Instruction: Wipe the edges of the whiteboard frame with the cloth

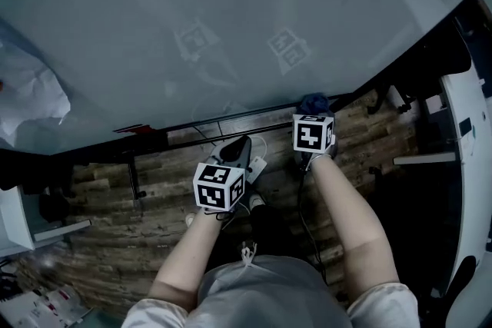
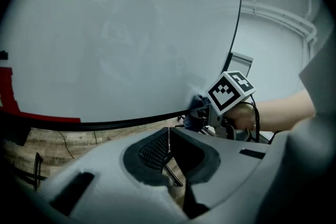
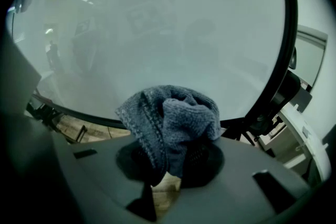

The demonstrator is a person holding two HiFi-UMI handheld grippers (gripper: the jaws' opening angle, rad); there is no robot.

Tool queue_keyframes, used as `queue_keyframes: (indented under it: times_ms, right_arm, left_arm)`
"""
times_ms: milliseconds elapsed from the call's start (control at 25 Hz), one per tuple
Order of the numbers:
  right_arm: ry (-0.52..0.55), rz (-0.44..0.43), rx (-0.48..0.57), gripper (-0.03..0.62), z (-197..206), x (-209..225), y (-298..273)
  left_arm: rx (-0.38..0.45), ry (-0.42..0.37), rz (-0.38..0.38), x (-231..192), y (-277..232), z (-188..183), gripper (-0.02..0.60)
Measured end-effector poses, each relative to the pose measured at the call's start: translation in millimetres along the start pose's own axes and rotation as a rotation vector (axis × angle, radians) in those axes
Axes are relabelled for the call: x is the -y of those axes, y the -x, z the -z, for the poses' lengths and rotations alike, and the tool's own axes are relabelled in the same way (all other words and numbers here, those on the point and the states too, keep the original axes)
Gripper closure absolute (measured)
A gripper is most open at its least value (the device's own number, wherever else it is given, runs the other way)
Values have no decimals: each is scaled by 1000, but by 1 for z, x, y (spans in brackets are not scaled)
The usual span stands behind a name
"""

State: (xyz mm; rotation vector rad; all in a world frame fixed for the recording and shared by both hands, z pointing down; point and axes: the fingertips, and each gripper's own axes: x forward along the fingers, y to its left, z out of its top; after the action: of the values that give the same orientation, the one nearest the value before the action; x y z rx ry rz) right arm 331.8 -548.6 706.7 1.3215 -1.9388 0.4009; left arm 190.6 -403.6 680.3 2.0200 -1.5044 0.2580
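Observation:
The whiteboard (image 1: 231, 11) fills the upper head view, and its black frame (image 1: 231, 119) runs along the bottom edge. My right gripper (image 1: 313, 111) is shut on a bunched blue-grey cloth (image 1: 313, 101) that touches this bottom frame edge. In the right gripper view the cloth (image 3: 168, 123) hangs over the jaws of the right gripper (image 3: 173, 161), with the frame's lower right corner (image 3: 262, 113) just beyond. My left gripper (image 1: 237, 150) hovers below the frame to the left, shut on nothing. The left gripper (image 2: 169, 136) looks along the frame (image 2: 131, 120) toward the cloth (image 2: 195, 111).
A white crumpled sheet (image 1: 27, 92) lies against the board at the left, and a red strip (image 2: 42, 115) sits on the lower frame. Below is wooden floor (image 1: 100, 203) with a cable (image 1: 301, 219) and a stand leg (image 1: 134, 177). White furniture (image 1: 469, 134) stands at the right.

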Motion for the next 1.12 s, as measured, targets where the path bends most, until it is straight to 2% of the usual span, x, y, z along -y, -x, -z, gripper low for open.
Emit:
queue_keyframes:
  times_ms: [160, 480, 680, 1120]
  right_arm:
    - [-54, -57, -8, 516, -5, -57, 6]
    - [12, -88, -24, 516, -11, -148, 19]
    - [34, -67, -18, 516, -16, -195, 23]
    - [115, -151, -26, 516, -29, -326, 41]
  left_arm:
    - [11, 22, -21, -33, 34, 3, 561]
    - [46, 67, -83, -97, 96, 3, 561]
    - [52, 100, -120, -137, 132, 14, 561]
    - [78, 137, -165, -210, 209, 19, 561]
